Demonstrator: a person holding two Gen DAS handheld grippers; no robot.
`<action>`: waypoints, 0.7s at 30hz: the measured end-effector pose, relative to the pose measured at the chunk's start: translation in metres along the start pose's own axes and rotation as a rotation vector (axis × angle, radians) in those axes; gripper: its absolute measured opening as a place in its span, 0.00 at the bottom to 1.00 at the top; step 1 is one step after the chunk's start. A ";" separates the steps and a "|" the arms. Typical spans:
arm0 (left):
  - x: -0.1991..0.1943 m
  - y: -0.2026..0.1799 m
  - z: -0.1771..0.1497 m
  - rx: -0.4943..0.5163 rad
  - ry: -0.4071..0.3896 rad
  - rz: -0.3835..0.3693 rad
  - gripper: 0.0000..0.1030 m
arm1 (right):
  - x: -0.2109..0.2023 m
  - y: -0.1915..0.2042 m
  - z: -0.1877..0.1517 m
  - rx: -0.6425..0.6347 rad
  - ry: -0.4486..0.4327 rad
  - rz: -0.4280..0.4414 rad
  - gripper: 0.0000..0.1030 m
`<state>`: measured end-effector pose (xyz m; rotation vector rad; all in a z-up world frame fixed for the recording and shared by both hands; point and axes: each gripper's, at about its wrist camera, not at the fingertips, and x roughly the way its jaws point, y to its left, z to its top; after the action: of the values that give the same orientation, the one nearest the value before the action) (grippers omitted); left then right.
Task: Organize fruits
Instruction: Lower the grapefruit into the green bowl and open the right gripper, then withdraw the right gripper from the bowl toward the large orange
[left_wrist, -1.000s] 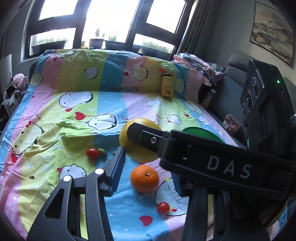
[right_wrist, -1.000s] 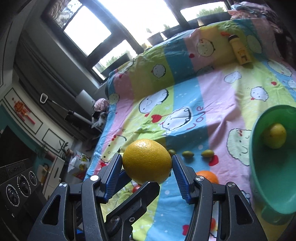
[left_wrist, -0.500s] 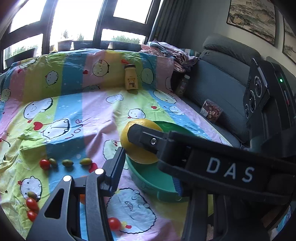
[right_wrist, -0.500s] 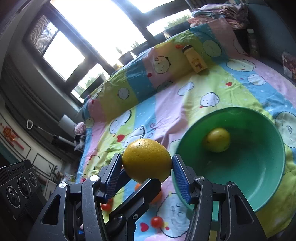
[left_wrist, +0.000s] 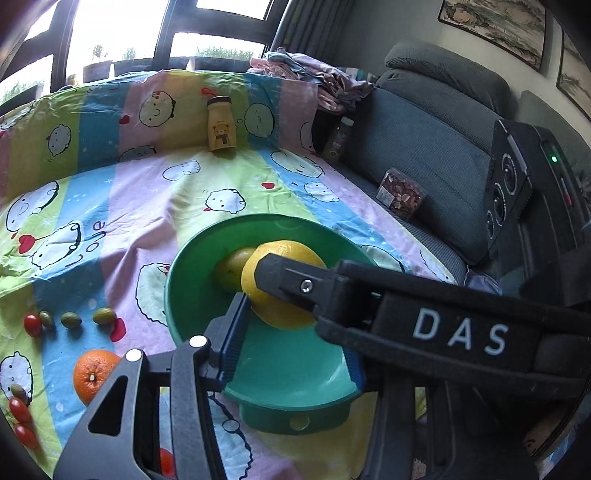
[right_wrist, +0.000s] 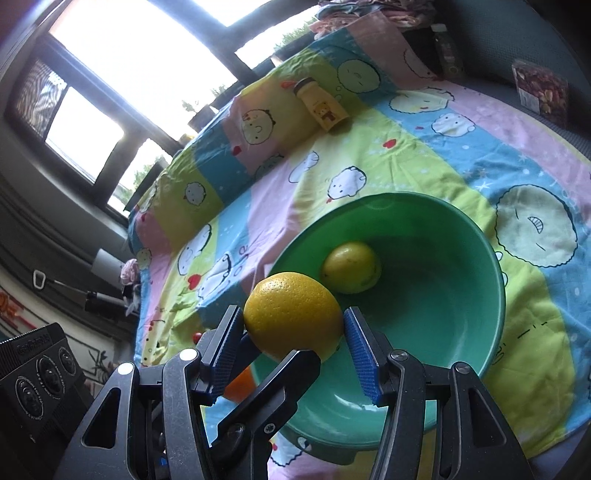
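1. Right tongs (right_wrist: 293, 332) clamped on large yellow citrus (right_wrist: 291, 319), held above near rim of green bowl (right_wrist: 461, 288).
2. Left tongs (left_wrist: 295, 347) apart, nothing gripped, over same bowl.
3. Smaller lemon (right_wrist: 351, 272) inside bowl.
4. Orange (left_wrist: 94, 374), olives (left_wrist: 71, 319), cherry tomatoes (left_wrist: 20, 410) on cartoon bedsheet (left_wrist: 147, 206), left of bowl.

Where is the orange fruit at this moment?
In the left wrist view, the orange lies on the bedsheet, left of the green bowl, below the olives.
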<state>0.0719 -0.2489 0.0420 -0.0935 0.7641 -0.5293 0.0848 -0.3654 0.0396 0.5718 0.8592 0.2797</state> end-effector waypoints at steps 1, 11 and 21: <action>0.003 -0.002 -0.001 0.006 0.003 0.001 0.44 | 0.001 -0.004 0.001 0.010 0.012 -0.005 0.57; 0.024 -0.007 0.001 -0.030 0.063 -0.149 0.27 | 0.005 -0.025 0.003 0.074 0.075 0.080 0.57; 0.019 -0.010 -0.003 -0.037 0.065 -0.101 0.48 | -0.001 -0.030 0.006 0.095 0.017 -0.088 0.57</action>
<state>0.0769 -0.2671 0.0301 -0.1507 0.8355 -0.6167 0.0890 -0.3927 0.0263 0.6191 0.9150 0.1648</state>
